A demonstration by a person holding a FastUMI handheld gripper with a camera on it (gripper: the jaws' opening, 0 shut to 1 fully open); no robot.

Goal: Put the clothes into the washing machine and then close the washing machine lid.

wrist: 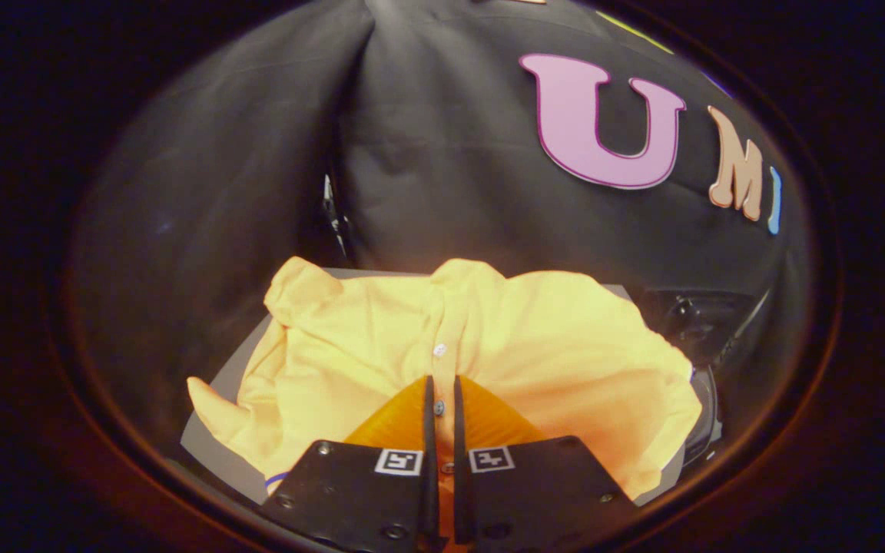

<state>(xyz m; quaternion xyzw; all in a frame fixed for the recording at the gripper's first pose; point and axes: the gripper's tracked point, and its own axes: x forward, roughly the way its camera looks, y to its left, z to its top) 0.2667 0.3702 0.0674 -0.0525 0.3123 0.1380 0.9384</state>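
The claw [442, 384] pinches, it seems, the button placket of the yellow shirt [550, 346].

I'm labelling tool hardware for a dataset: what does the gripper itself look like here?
The gripper has two thin, flat fingers running forward side by side, each on a wide black angular plate held with dark screws. Each plate carries a small square black-and-white marker near the inner edge.

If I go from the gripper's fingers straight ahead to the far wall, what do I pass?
Gripper, its fingers nearly together with a strip of the yellow shirt between them → the rest of the yellow shirt spread on the grey surface → the black cloth wall.
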